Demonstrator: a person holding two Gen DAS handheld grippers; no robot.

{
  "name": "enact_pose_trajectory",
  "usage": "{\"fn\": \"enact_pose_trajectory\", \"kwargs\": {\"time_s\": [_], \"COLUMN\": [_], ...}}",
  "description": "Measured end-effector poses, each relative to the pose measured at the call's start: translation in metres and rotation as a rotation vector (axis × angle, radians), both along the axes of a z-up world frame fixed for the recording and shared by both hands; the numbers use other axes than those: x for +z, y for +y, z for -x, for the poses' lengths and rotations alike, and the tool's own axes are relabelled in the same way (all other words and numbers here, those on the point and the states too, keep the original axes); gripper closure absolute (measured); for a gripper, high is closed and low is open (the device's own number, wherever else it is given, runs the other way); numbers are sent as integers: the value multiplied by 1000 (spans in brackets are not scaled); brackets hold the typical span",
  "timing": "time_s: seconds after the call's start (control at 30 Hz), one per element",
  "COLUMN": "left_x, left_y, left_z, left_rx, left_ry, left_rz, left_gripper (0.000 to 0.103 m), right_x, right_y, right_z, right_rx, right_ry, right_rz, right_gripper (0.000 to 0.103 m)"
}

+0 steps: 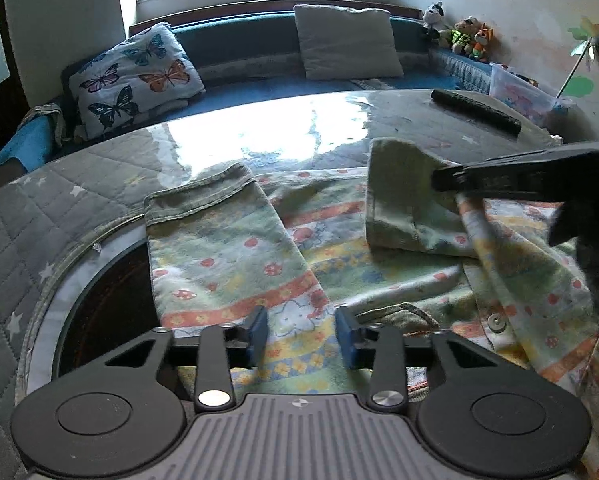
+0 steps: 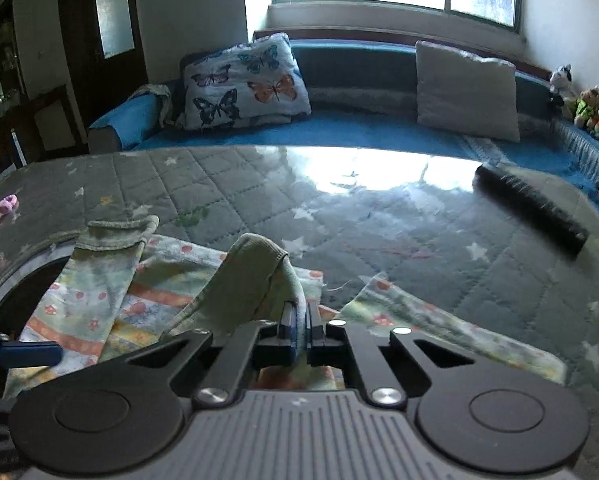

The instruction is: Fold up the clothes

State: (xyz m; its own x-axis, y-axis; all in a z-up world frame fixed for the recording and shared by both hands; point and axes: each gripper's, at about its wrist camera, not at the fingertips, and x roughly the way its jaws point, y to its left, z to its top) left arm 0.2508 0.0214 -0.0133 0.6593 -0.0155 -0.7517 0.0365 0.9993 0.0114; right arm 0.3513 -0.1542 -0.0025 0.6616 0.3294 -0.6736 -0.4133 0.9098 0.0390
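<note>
Patterned child's garment (image 1: 299, 248) lies spread on quilt-covered desk (image 1: 99, 184), centre of frame, long axis running bottom to top. Right claw (image 2: 301, 320) pressed together, pinching right sleeve (image 2: 255, 276), cuff lifted and draped. Left claw (image 1: 301, 330) partly spread, blue pads astride fabric near collar at lower centre, not visibly pressing. Left sleeve (image 1: 219, 240) flat, just up-left of left claw, nearer that hand. Likely next: fold sleeves inward.

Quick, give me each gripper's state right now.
Left gripper: open over the patterned shirt, gripping nothing.
Right gripper: shut on the shirt's sleeve.
</note>
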Motion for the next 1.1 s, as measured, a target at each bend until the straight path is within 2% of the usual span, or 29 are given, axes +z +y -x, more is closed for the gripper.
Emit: {"fn": "enact_pose_trajectory", "kwargs": {"time_s": [0.03,0.13,0.23,0.47,0.63,0.87,1.1], "left_x": [1,3,8,26,40,48,37], "left_y": [1,3,5,19,38,67,85], "left_z": [1,4,10,32,63,120,170], "left_rx": [-1,-5,2,61,122,205,261], "left_ry": [-2,-13,-36,-92,-129,-158,-133], "left_rz": [6,18,15,30,33,69,104], "left_gripper": [81,95,100,102,102,102,102], "right_x": [4,15,30,56,60,49,29], "right_y": [-3,-19,-45,-116,-162,-201,-231], "right_z": [3,15,32,89,141,209,260], "right_rx": [-3,-33,-83,-218,-325,-450,-570], "right_ry": [-11,-41,-76,-146,-167,-151,-93], "right_rz": [0,-9,-33,-79,-89,-103,-88], "right_gripper": [100,100,100,100,100,100,100]}}
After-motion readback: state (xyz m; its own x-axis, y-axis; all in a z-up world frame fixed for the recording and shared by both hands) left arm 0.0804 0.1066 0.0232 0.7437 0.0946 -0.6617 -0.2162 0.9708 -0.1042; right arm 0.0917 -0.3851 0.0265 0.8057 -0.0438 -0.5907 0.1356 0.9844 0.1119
